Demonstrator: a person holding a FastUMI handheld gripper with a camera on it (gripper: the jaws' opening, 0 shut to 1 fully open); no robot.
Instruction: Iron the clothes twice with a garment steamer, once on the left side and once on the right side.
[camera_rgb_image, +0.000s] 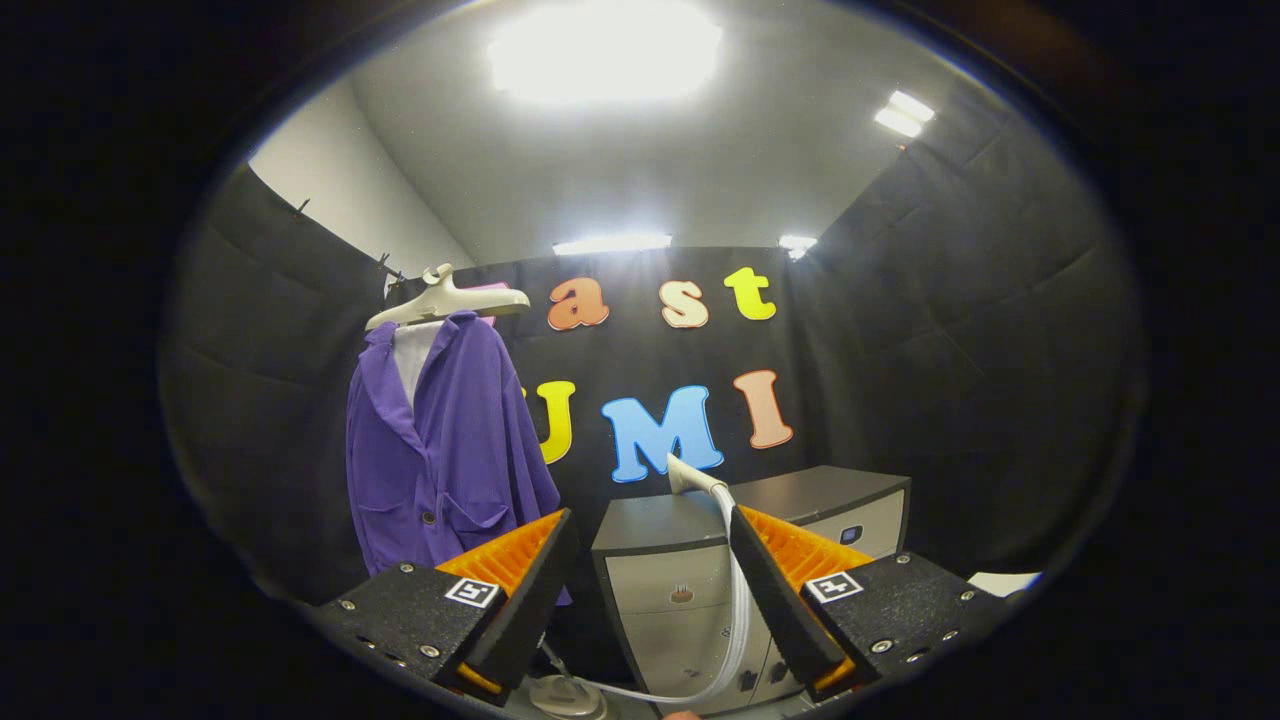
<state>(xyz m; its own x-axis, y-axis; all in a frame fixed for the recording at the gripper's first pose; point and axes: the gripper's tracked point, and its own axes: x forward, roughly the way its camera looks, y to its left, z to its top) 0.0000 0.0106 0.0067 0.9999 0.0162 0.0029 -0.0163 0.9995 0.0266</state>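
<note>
a purple jacket (440, 450) is seen hanging on a pale hanger (445, 300) against the booth's dark wall, up and to the left of a grey cabinet (690, 560). the cabinet is the landmark here: a dark top, pale front panels. a white steamer head (690, 477) is seen standing over the cabinet's top, and its white hose (738, 620) is draped down the cabinet's front to a base (565, 695) at its foot. the gripper (650, 540) is held just in front of the cabinet with its fingers spread wide and nothing gripped. the step in hand is judged to be taking up the steamer: the fingers should be centred on the head's handle before being closed, and the hose kept slack.
</note>
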